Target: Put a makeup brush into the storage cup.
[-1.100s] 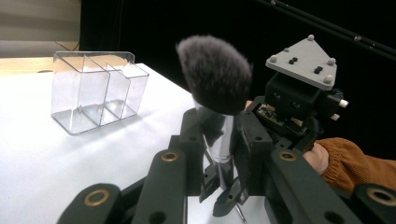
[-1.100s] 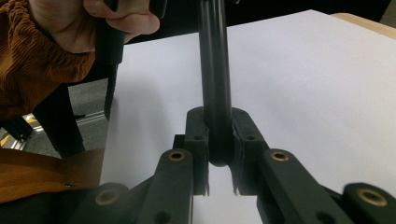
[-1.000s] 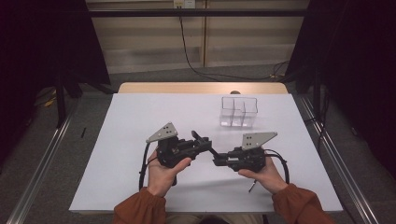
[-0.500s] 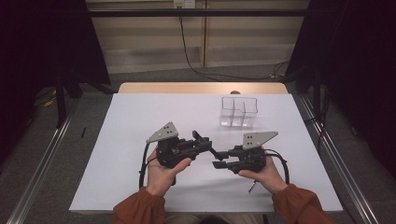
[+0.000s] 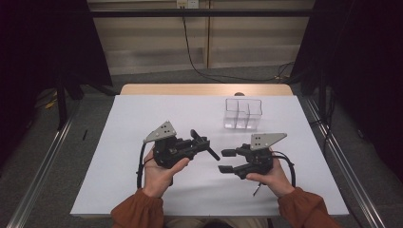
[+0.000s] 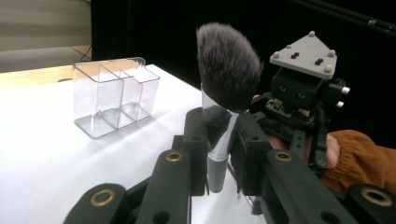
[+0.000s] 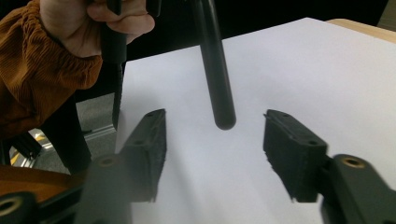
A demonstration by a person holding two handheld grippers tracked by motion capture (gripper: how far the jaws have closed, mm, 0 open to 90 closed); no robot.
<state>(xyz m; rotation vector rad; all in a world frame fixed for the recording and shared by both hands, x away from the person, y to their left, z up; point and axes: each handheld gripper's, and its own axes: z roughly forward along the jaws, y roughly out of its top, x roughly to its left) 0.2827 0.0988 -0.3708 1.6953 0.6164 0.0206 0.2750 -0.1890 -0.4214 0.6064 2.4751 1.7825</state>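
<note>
A makeup brush point(image 6: 229, 65) with dark bristles and a black handle point(image 7: 215, 79) is clamped near its ferrule in my left gripper point(image 6: 219, 135), which is shut on it. In the high view the brush point(image 5: 205, 146) lies slanted over the white table point(image 5: 142, 118), its handle end pointing at my right gripper point(image 5: 224, 160). The right gripper's point(image 7: 215, 140) jaws have just been opening. They now stand apart on either side of the handle tip without touching it. A clear compartmented organiser point(image 5: 243, 114) stands farther back on the right.
The organiser point(image 6: 114, 95) is empty and upright. The person's left hand point(image 7: 112, 23) and an orange sleeve show behind the handle. A bare wooden strip point(image 5: 204, 89) runs along the table's far edge. Metal rails flank the table on the floor.
The right gripper's jaws have spread apart and let go of the brush handle. The left gripper keeps its hold on the brush, and both hands have stayed about where they were.
</note>
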